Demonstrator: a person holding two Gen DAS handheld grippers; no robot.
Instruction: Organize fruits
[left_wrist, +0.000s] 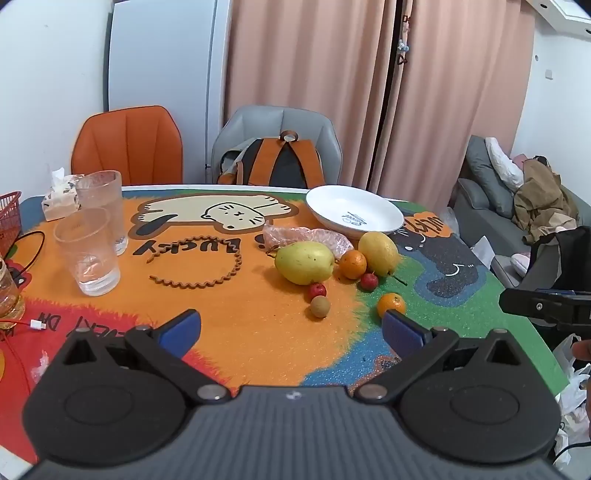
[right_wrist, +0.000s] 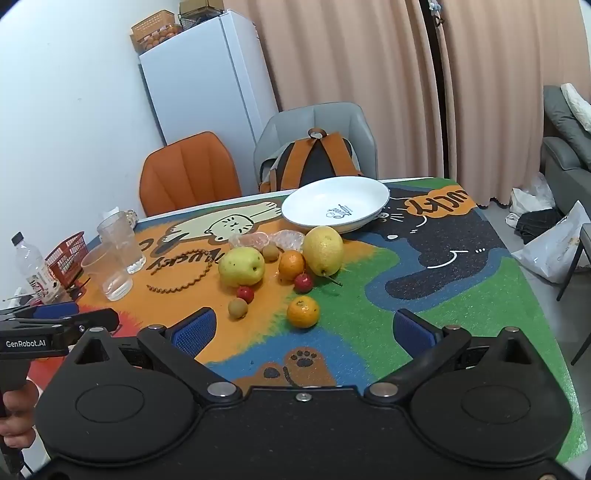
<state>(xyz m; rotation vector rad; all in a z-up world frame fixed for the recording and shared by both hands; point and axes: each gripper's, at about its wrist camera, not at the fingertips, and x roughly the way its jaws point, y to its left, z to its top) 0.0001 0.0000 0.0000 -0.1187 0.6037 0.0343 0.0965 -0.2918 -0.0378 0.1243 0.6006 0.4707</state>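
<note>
Fruit lies grouped mid-table in front of a white plate (left_wrist: 354, 212) (right_wrist: 334, 205): a yellow-green pear (left_wrist: 303, 262) (right_wrist: 242, 266), a second yellow pear (left_wrist: 378, 253) (right_wrist: 324, 250), an orange (left_wrist: 352, 264) (right_wrist: 291, 264), a nearer orange (left_wrist: 390, 304) (right_wrist: 303, 312), two small red fruits (left_wrist: 317, 291) (right_wrist: 245, 293), (left_wrist: 369, 281) (right_wrist: 303, 282) and a brown longan (left_wrist: 320, 306) (right_wrist: 237, 307). My left gripper (left_wrist: 291, 330) is open and empty, short of the fruit. My right gripper (right_wrist: 304, 328) is open and empty, just before the near orange.
Two clear glasses (left_wrist: 88, 251) (right_wrist: 107, 271) stand at the left, with a brown wavy hairband (left_wrist: 199, 266), a red basket (right_wrist: 68, 254), a bottle (right_wrist: 31, 266) and a tissue pack (left_wrist: 59, 197). A crumpled plastic wrap (left_wrist: 306, 236) lies behind the pears. Two chairs, one bearing a backpack (right_wrist: 312, 160), stand behind the table.
</note>
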